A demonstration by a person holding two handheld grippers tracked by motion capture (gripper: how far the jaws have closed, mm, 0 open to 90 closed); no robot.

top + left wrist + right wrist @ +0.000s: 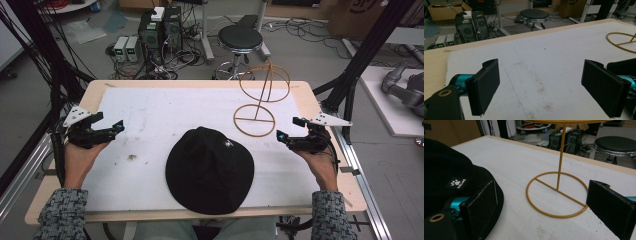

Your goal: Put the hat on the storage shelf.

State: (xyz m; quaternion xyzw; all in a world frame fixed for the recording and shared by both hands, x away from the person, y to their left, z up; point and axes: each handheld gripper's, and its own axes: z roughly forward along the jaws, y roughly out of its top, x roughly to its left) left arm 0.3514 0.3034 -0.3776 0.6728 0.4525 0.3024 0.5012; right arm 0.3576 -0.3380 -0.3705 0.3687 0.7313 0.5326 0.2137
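I see my black handheld left gripper (118, 126) and black right gripper (289, 128), each with teal accents, flat black padded jaws, a brass-ringed screw hole and a grey three-cornered plate. My sleeves are grey-speckled knit.

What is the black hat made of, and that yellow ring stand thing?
The black hat looks like soft cloth, matte and unshiny, with a small sewn-on paw-print label. The yellow stand looks like thin metal wire painted or coated yellow: slim stiff rods bent into rings on an upright post. It might be something else under the coating.
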